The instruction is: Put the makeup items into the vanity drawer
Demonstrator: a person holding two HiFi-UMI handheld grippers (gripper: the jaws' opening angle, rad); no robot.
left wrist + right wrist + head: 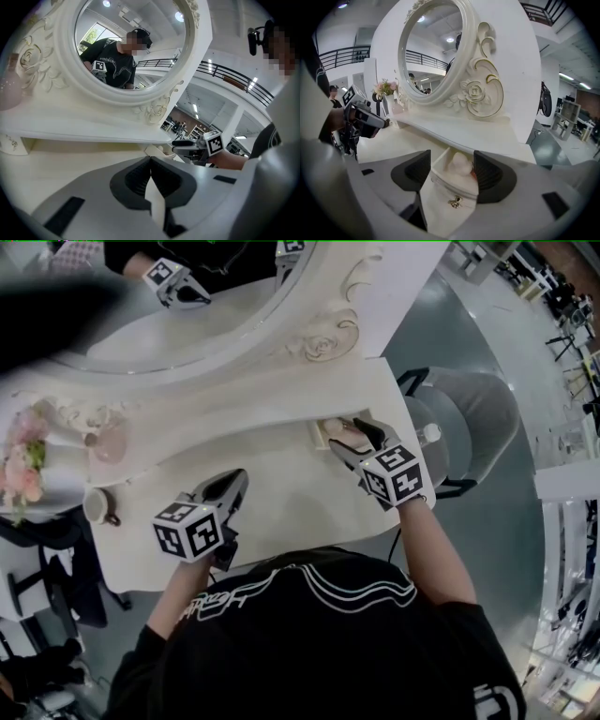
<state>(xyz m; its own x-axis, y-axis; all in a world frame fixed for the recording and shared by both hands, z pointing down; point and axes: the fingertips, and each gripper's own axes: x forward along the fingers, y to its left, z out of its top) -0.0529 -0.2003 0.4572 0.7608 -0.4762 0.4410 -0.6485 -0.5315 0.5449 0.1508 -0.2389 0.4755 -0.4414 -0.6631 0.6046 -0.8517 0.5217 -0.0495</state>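
**A:** Right gripper view first. Where's the makeup?

**B:** A pale rounded makeup item lies in the open vanity drawer, dead ahead at twelve o'clock. The right gripper has its jaws spread wide on either side, not pressing it.

**A:** And the left gripper?

**B:** In the head view it's at eight o'clock from centre, over the tabletop, its jaws closed on nothing. The mirror is at eleven and the flowers at nine.

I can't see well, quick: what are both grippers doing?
Left gripper: shut, empty.
Right gripper: open over the drawer, holding nothing.
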